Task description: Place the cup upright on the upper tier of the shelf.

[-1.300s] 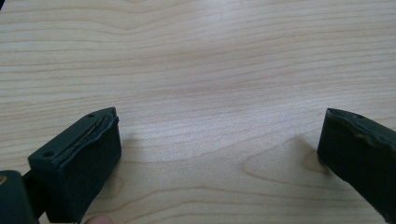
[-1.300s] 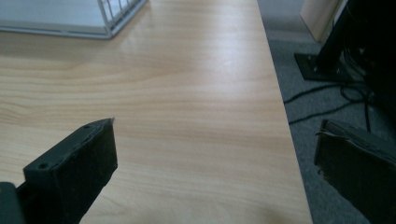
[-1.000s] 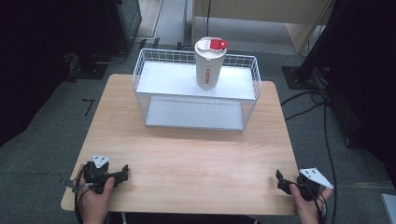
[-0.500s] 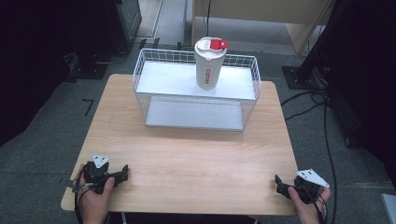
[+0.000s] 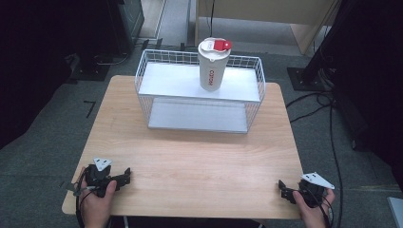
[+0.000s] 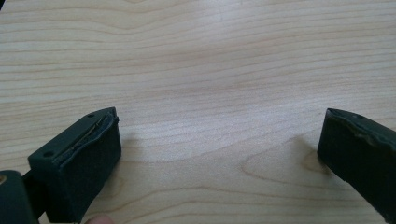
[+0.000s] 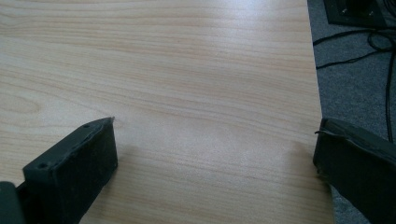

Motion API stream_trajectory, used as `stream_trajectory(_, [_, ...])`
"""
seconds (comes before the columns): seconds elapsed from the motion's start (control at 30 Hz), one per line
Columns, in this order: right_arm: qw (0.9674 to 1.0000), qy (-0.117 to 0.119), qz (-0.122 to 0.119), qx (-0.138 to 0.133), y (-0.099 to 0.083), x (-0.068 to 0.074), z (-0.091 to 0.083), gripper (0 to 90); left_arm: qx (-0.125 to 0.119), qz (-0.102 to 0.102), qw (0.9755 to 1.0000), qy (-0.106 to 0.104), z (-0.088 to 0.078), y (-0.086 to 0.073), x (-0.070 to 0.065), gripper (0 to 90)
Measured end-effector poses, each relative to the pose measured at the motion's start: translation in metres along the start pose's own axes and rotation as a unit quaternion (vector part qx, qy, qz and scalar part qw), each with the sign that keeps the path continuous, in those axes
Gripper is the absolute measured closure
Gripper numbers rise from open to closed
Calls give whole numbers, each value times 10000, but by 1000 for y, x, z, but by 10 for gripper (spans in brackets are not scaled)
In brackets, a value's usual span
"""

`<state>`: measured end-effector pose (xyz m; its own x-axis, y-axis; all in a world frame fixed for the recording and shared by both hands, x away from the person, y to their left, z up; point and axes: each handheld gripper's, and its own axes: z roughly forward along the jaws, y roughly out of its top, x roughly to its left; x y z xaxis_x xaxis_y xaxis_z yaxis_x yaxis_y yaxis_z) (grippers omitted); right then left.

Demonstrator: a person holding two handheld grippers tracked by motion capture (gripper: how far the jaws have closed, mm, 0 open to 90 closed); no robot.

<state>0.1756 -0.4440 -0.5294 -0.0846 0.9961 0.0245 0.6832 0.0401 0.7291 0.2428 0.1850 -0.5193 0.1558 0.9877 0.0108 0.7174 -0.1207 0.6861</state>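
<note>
High view shows the left gripper (image 5: pixel 124 175) and the right gripper (image 5: pixel 283 189) resting at the near corners of the tabletop (image 5: pixel 199 161), each with jaws spread wide and holding nothing, so I judge the work is at its very start, before any reach. Well apart from both, the white cup (image 5: pixel 212 66) with a red tab on its lid stands upright on the upper shelf of the wire basket (image 5: pixel 142 71). Next comes a long forward reach with open jaws squared to its sides; its red vertical lettering is too small to read.
</note>
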Motion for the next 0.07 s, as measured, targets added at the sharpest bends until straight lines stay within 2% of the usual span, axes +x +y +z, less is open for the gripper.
stream_trajectory(0.07, [10000,3,1,0,0,0,0,0,0,-1,10000,1,0,0,0,0])
